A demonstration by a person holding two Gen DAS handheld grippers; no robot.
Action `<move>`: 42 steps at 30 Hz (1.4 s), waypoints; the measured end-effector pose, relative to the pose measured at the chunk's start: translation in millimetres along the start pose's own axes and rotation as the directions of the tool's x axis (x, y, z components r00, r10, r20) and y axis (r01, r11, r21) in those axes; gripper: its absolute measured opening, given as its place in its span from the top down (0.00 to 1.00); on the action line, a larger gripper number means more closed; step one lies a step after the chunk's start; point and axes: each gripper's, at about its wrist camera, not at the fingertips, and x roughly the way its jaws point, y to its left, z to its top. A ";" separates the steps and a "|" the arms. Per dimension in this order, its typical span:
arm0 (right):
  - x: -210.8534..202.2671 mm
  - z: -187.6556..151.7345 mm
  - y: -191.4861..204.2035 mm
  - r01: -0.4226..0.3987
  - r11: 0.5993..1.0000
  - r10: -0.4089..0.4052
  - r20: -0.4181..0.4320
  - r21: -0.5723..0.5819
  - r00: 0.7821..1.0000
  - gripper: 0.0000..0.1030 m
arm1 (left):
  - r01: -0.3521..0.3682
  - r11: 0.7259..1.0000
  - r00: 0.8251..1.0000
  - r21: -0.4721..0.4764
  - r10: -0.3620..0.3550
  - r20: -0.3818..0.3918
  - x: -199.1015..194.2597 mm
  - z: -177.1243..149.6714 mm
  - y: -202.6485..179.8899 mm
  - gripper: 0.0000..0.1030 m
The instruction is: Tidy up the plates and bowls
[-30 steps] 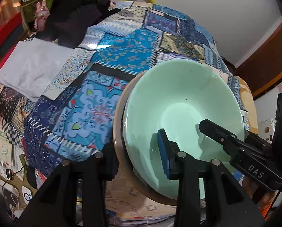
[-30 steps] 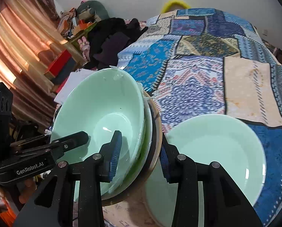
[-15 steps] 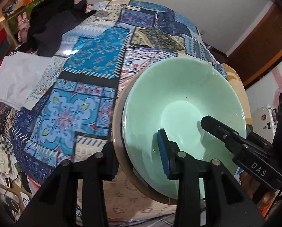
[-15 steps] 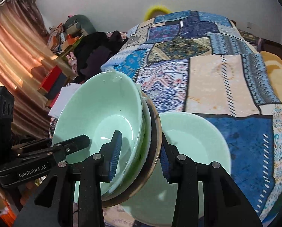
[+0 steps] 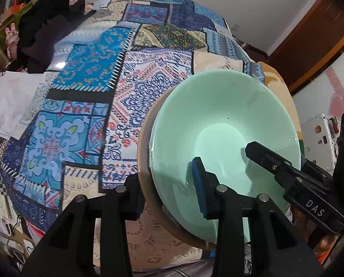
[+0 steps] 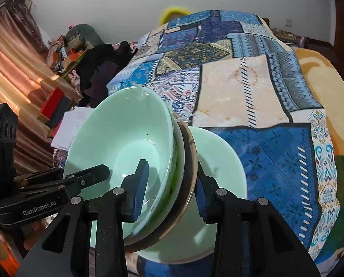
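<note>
1. Left tongs (image 5: 166,191) clamped on the near rim of the stack: blue pad inside the green bowl (image 5: 218,120), other finger under the tan plate (image 5: 143,143).
2. Right tongs (image 6: 170,189) clamped on the same stack from the opposite side: pad in the bowl, outer finger behind the tan plate. Second green dish sandwiched between bowl and plate.
3. Stack tilted, held off the bed by both tongs.
4. Just beyond the right tongs' outer finger: lone green plate (image 6: 222,161) lying on the quilt (image 6: 252,87).
5. Changed within the last second: stack carried across the quilt, now overlapping that plate instead of sitting beside it. Probably means lining up to set the stack on it; stacking not yet done.
6. Far ahead of the left tongs: dark clothes pile (image 5: 45,30), white cloth (image 5: 10,101).
</note>
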 end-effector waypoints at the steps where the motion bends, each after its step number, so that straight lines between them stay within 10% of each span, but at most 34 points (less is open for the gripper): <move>1: 0.5 -0.9 -1.8 0.003 1.000 -0.003 -0.003 0.003 1.000 0.66 | 0.002 1.000 1.000 0.002 -0.002 -0.005 2.5 -0.4 -1.3 0.65; 22: 4.9 -13.8 -16.7 0.018 1.000 -0.018 -0.011 0.018 1.000 0.64 | 0.061 0.998 0.995 0.017 -0.059 -0.079 43.6 -6.1 -2.6 0.67; 35: -28.7 -9.8 -2.8 0.076 0.996 -0.073 0.062 -0.040 0.995 0.59 | -0.031 0.997 0.994 0.076 0.023 0.111 -14.0 -4.9 -1.0 0.64; 42: -84.0 -3.3 17.7 0.075 0.993 -0.053 0.219 -0.090 0.974 0.51 | -0.038 0.991 0.953 0.127 -0.002 0.302 -82.4 -12.9 -15.5 0.52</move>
